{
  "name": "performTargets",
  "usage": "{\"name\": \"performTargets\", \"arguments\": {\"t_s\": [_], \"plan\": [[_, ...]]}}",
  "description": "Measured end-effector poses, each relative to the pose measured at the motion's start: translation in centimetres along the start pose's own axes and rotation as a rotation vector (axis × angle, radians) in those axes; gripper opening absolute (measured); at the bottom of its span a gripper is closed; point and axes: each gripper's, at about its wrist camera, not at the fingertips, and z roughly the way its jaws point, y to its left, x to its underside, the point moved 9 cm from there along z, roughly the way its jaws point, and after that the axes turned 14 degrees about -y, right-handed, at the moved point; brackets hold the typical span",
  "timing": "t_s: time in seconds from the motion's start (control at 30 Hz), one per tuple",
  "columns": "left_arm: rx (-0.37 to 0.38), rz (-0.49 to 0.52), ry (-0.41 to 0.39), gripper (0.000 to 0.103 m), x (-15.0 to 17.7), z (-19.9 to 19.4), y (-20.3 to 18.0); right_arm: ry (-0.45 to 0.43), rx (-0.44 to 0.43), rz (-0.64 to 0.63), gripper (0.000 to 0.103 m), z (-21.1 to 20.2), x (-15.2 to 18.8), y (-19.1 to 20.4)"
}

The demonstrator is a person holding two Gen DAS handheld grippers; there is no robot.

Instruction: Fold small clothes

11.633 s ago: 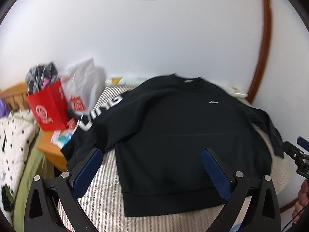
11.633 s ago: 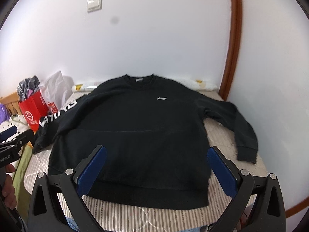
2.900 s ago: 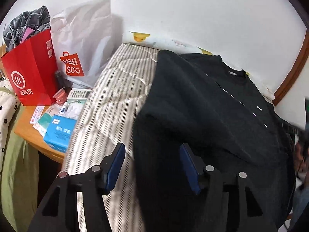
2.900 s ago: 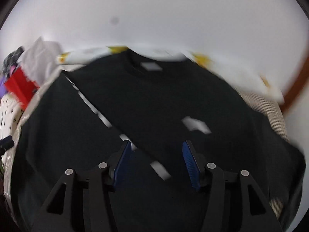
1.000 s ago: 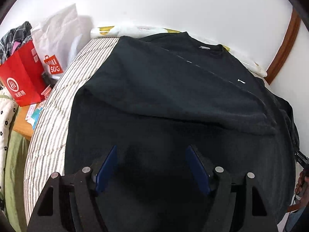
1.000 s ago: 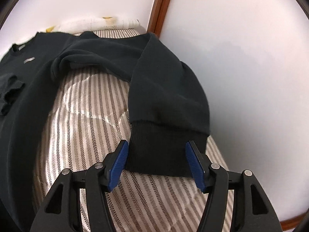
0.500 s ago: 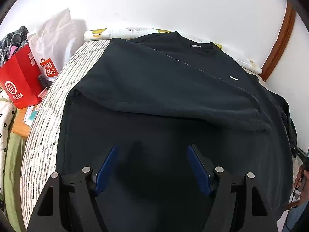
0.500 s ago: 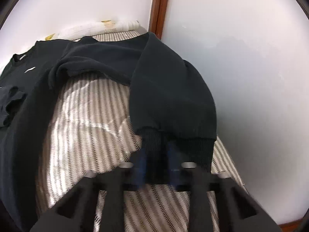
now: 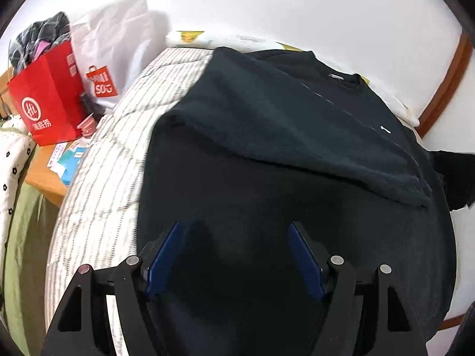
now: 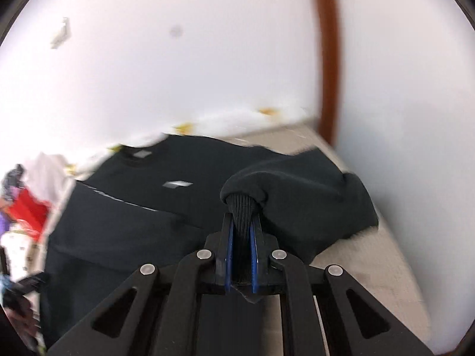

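Sweatshirt (image 9: pixel 267 136) first: black, spread across the striped mattress (image 9: pixel 112 148), neckline toward the far edge by the white wall, one sleeve already folded in as a diagonal band across the chest. From my left wrist view the garment fills most of the mattress, with bare stripes showing only along the left edge. My left gripper (image 9: pixel 234 255) hangs over the lower body of the sweatshirt, near the mattress's near edge. Its jaws stand well apart, the blue pads (image 9: pixel 161 255) either side of plain black cloth, and I can't see them pinching anything; whether the tips touch the fabric I cannot tell.

My right gripper (image 10: pixel 241 237) is over the right side of the mattress, by the corner with the brown door frame (image 10: pixel 328 59). Its jaws are pressed nearly together on the ribbed cuff (image 10: pixel 242 207) of the other sleeve (image 10: pixel 311 195). The cuff stands up out of the blue pads in a narrow bunch, and the sleeve balloons behind it and drapes down to the mattress near the right edge. The picture is blurred here, so the fine folds are lost.

Off the left edge, a red paper bag (image 9: pixel 44 106) and a white shopping bag (image 9: pixel 115 47) stand on a wooden bedside stand (image 9: pixel 44 178).
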Motion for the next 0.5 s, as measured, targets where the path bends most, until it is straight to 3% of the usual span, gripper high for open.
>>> {"name": "performTargets", "arguments": {"t_s": [0.23, 0.37, 0.5], "plan": [[0.034, -0.013, -0.030, 0.072, -0.8, -0.7, 2.7, 0.014, -0.211, 0.010, 0.009, 2.2, -1.3, 16.0], [0.038, -0.033, -0.041, 0.072, -1.2, -0.3, 4.0, 0.031, -0.378, 0.048, 0.009, 3.3, -1.1, 24.3], [0.045, -0.057, -0.028, 0.072, -1.1, 0.3, 4.8, 0.037, -0.437, 0.001, 0.009, 4.7, 0.0, 30.3]]}}
